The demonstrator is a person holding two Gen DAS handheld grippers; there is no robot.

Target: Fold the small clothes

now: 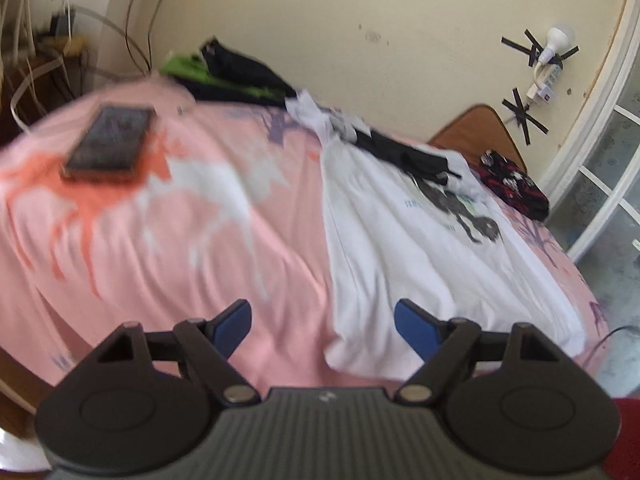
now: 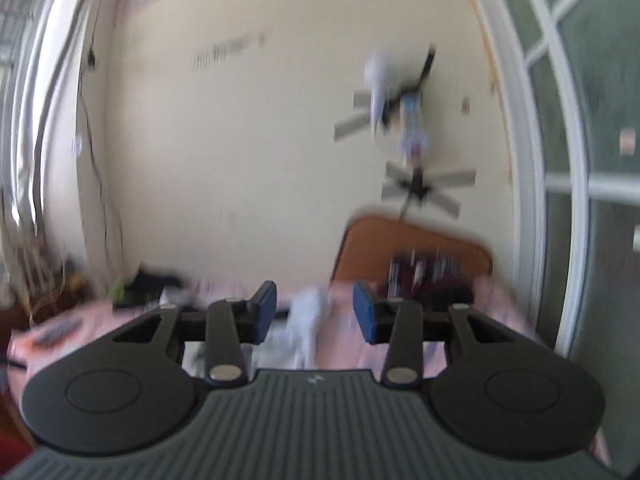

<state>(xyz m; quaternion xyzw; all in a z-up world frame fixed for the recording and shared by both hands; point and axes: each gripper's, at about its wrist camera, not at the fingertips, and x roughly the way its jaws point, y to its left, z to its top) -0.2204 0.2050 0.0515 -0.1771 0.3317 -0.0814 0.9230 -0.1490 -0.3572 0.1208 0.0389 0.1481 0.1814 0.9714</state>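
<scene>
A white T-shirt [image 1: 420, 248] with a dark printed figure lies spread on the right half of a bed covered by a pink patterned bedsheet [image 1: 192, 240], its near hem bunched at the bed's front edge. A black garment [image 1: 404, 156] lies across the shirt's far end, and a black, red and white patterned cloth [image 1: 512, 184] sits beyond it near a wooden headboard [image 1: 476, 128]. At the far edge of the bed rests a heap of green and black clothes [image 1: 232, 72], and a smartphone [image 1: 110, 142] lies flat on the sheet's left side. The left hand-held gripper [image 1: 322, 326] hangs above the front of the bed with its blue-padded jaws wide apart and nothing between them, one finger over bare sheet, the other over the shirt's hem. The right hand-held gripper [image 2: 314, 312] is raised and points toward the cream wall [image 2: 240, 140], its jaws likewise spread and empty; that view is heavily blurred, with the shirt [image 2: 306, 320] only a pale smear between the fingers. A taped-up power strip [image 1: 550, 74] and bulb [image 1: 558, 40] hang on the wall.
</scene>
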